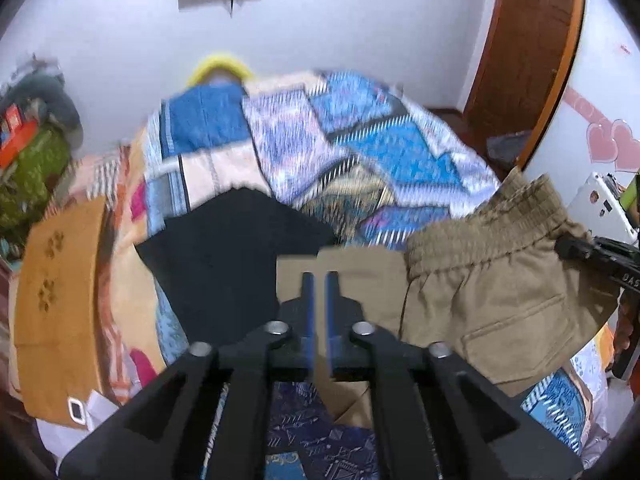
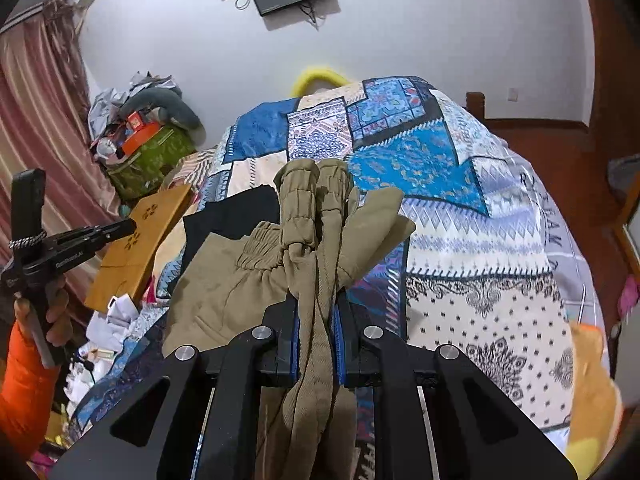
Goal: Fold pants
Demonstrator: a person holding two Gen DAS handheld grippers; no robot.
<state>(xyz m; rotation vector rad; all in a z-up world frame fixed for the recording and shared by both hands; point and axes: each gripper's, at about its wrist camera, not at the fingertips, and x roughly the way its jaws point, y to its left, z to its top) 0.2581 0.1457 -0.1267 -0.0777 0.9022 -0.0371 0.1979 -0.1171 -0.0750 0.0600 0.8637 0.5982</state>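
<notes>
Khaki pants [image 2: 208, 288] with an elastic waistband hang bunched over the bed. My right gripper [image 2: 316, 300] is shut on a thick fold of them, and the waistband bulges past its tips. From the left wrist view, the right gripper [image 1: 564, 246] grips the waistband at the right, and the pants [image 1: 500, 280] spread leftward with a back pocket showing. My left gripper [image 1: 319, 276] points at a flat khaki part. Its blue pads stand a narrow gap apart and I see no cloth pinched between them. In the right wrist view, the left gripper [image 2: 132, 225] is off to the left, apart from the pants.
A patchwork quilt [image 2: 460, 220] covers the bed. A black garment [image 1: 224, 264] lies on it beside the pants. An orange cardboard piece [image 2: 136, 256] and a cluttered green bag [image 2: 148, 160] are at the left. A hand in an orange sleeve [image 2: 24, 380] holds the left gripper. A wooden door [image 1: 532, 60] stands at the right.
</notes>
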